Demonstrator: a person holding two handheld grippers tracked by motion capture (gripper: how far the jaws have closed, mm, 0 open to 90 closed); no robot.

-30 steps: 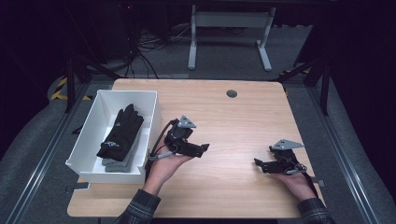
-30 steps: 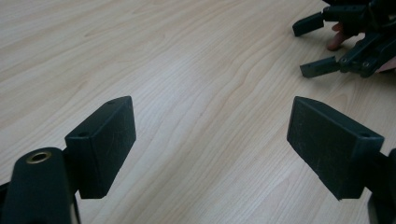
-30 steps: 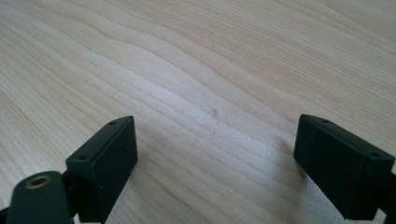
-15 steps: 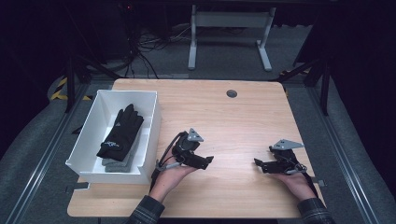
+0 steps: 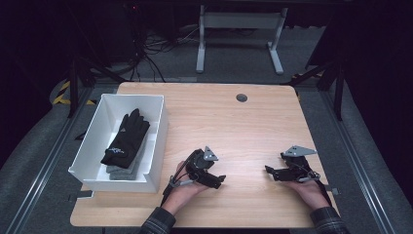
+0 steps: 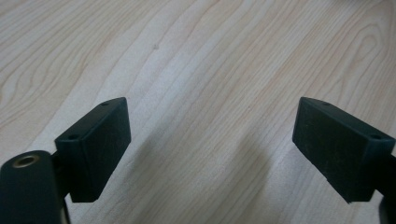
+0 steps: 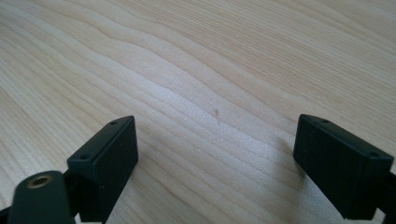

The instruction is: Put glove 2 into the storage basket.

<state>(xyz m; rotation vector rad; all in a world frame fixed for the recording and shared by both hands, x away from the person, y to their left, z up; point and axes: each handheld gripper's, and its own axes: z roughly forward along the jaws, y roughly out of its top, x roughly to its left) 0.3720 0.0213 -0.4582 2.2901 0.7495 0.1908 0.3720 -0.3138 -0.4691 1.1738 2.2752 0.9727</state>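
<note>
Dark floor and cables are seen beyond the pale wooden table (image 5: 234, 117). At left of frame, a black glove (image 5: 125, 139) is laid in the white bin (image 5: 158, 122). Low at centre, the left gripper (image 5: 218, 180) is held with jaws just widened, nothing between them; at lower right, the right gripper (image 5: 271, 171) is held wide apart on bare wood.
</note>
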